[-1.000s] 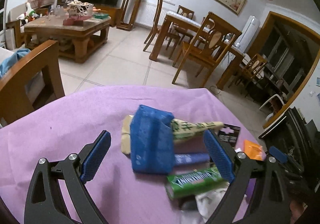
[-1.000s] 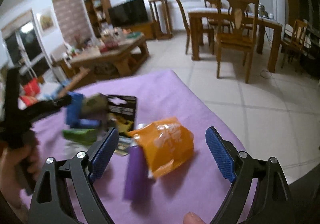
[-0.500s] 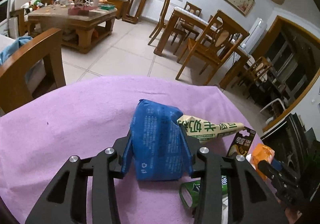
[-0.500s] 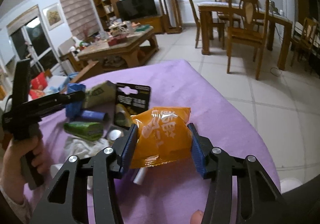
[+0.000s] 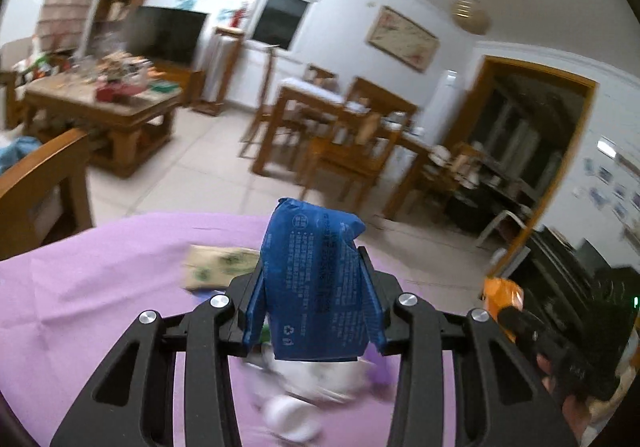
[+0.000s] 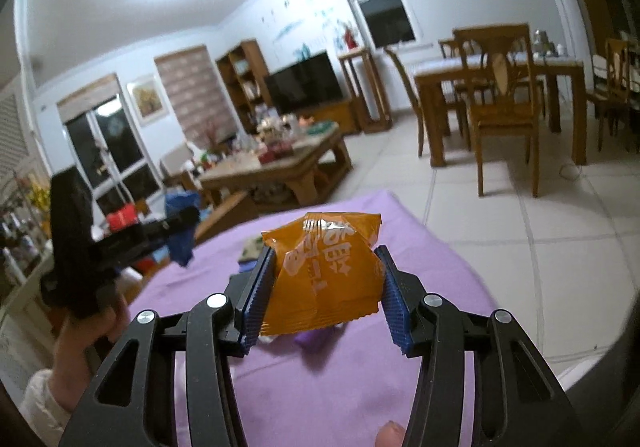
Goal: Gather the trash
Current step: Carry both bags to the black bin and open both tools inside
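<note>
Trash fills both grippers. Left gripper [image 5: 316,307] has its jaws clamped on a blue packet [image 5: 316,283], which stands upright between them, long axis pointing up and away from the wrist, lifted above the desk [image 5: 100,287]. Right gripper [image 6: 324,295] has its jaws closed on an orange snack bag [image 6: 328,271], puffy and wider than tall, also held clear of the purple cloth.

More trash lies on the desk below the left gripper: a tan wrapper [image 5: 218,267] just left of the blue packet, and blurred white tissue [image 5: 316,379] underneath it. A purple item [image 6: 316,339] lies under the orange bag. The tan wrapper and tissue are nearer the left gripper; the purple item is nearer the right.

No bin, bag or other container shows in either view, so where the held pieces should go cannot be told. The next move likely needs both loads carried off the desk to a bin out of sight.
</note>
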{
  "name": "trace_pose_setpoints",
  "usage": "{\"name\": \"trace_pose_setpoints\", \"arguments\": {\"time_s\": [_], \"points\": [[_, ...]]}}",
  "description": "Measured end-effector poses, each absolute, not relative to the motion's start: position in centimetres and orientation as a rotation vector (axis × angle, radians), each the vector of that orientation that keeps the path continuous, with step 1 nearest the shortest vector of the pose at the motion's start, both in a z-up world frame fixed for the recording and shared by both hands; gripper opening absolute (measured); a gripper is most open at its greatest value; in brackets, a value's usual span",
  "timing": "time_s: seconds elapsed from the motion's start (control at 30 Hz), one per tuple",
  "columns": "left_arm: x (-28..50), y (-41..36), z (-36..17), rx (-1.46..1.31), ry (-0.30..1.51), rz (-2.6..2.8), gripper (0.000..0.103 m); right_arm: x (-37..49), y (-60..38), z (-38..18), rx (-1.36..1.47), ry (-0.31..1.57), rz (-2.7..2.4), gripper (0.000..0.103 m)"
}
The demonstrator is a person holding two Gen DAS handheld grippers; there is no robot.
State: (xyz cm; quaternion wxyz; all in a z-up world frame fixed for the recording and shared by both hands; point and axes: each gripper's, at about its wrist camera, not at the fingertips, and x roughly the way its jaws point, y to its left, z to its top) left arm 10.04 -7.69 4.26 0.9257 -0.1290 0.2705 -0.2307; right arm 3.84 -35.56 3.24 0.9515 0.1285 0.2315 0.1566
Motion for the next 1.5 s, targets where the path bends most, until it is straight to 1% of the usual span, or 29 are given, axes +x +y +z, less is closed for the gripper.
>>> {"name": "trace_pose_setpoints", "arguments": {"time_s": [0.2, 0.3, 0.53, 0.77, 1.07, 1.27, 1.5], "points": [[5.8, -14.1, 5.6, -0.197, 0.534, -0.622, 0.040, -3.4, -42.0, 6.3, 0.309, 0.365, 0.252, 0.050], [4.0, -17.8, 6.0, -0.163, 0.527, -0.691, 0.040, -6.4, -44.8, 6.8, 0.315, 0.338, 0.210, 0.050], [0.3, -26.6, 5.1, -0.089, 0.535, -0.838, 0.040, -12.7, -52.0, 6.9, 0.332, 0.303, 0.092, 0.050], [-2.9, -33.6, 3.7, -0.024, 0.537, -0.980, 0.040, -18.0, -58.7, 4.0, 0.387, 0.302, -0.054, 0.050], [-4.3, -41.2, 0.5, 0.045, 0.598, -1.125, 0.040, -22.0, -63.8, -0.2, 0.429, 0.309, -0.249, 0.050], [-3.9, -43.9, -1.4, 0.097, 0.654, -1.136, 0.040, -22.6, -66.2, -2.4, 0.449, 0.332, -0.301, 0.050], [-3.8, -44.4, -2.4, 0.118, 0.684, -1.141, 0.040, -21.3, -66.8, -3.7, 0.474, 0.345, -0.323, 0.050]]}}
